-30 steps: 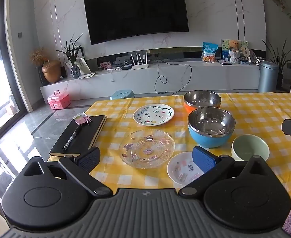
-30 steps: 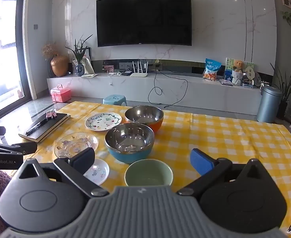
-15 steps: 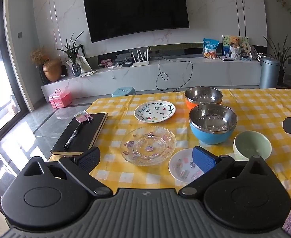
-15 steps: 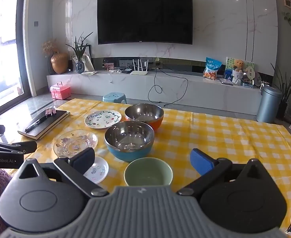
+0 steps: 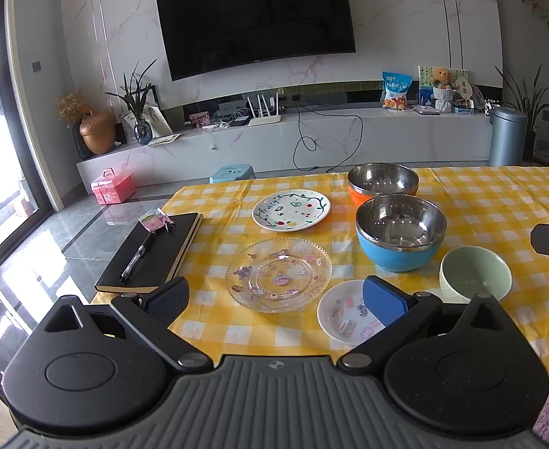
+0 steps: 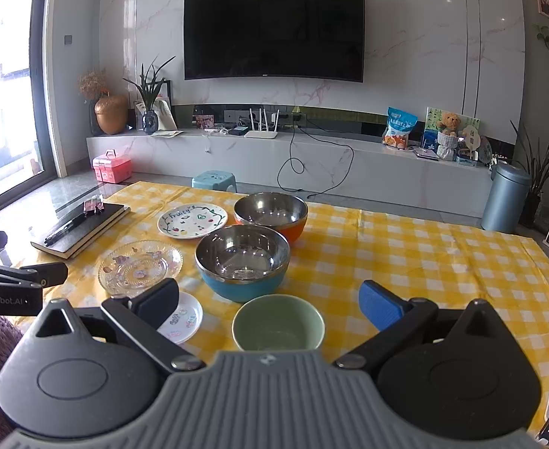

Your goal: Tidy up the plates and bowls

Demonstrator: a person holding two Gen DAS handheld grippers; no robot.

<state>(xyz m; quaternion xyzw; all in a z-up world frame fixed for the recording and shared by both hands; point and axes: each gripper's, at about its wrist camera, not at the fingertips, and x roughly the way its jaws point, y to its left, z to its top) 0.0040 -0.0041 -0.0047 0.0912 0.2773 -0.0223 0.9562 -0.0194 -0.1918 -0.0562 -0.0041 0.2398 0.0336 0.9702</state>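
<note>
left gripper [image 5: 276,295] fingers wide apart, nothing between them. right gripper [image 6: 268,301] same, jaws spread wide, empty.

change over the last second: barely any. both views drifted slightly, dishes sit a touch differently in frame, but no dish moved relative to the others and neither gripper closed in on one. read: task not started, probably just lining up.

layout, left wrist view: clear glass plate [image 5: 278,274] centre frame, right ahead of the left gripper. small white plate [image 5: 343,318] lower right of centre, partly behind the blue right pad. painted white plate [image 5: 291,210] further back, upper centre. blue bowl [image 5: 400,237] right of centre, orange bowl [image 5: 383,184] just behind it, close, can't tell if touching. green bowl [image 5: 475,275] right edge, just beside the blue one. all on the yellow checked tablecloth [image 5: 499,202]. black notebook [image 5: 151,252] with a pen on it at left, not part of the job.

pose: both grippers level, low, hanging off the near table edge, pointing across the table. right gripper sits with the green bowl [image 6: 278,323] dead centre between its fingers, but short of it. left one shows at the left edge of the right view, same height.

guess: bowls nest by size, plates stack, green bowl is the easy first grab.
</note>
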